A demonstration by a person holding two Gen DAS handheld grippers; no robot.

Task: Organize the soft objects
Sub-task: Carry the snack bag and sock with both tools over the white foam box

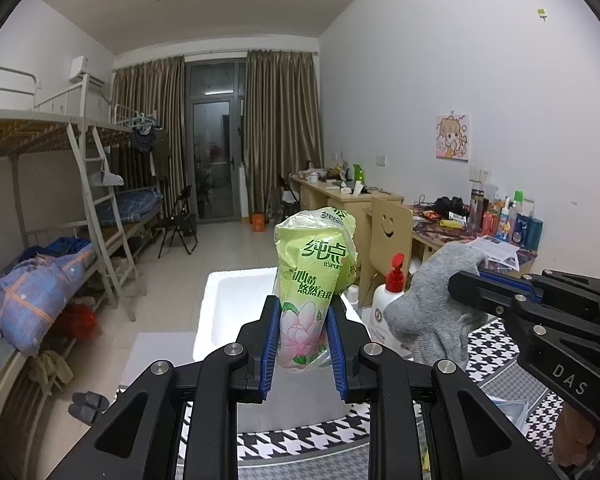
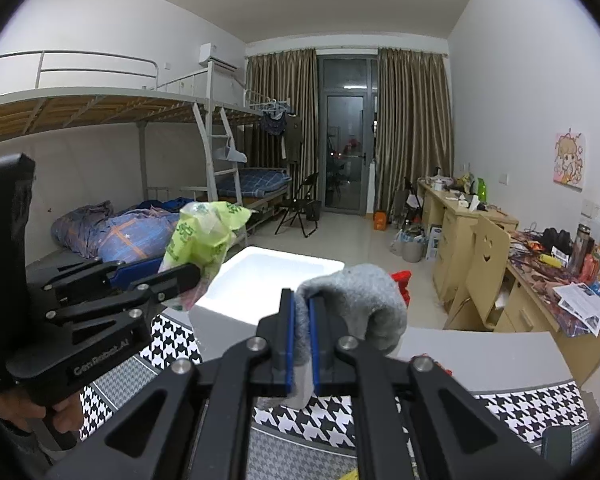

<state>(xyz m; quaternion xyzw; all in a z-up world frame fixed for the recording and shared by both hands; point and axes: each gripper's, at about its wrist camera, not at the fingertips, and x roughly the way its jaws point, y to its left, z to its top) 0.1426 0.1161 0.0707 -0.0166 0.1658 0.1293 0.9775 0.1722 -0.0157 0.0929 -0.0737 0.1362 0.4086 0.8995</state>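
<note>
Two soft items were aloft at once. Left gripper [image 1: 303, 340] clamped the lower end of a green tissue pack [image 1: 314, 280], which stood upright; right gripper [image 2: 301, 344], nearly closed, pinched a grey sock [image 2: 356, 304] that drooped over its tips. Both hung near the white foam box [image 2: 260, 280] at the far edge of the houndstooth cloth [image 2: 500, 412], probably so each could be dropped in.
</note>
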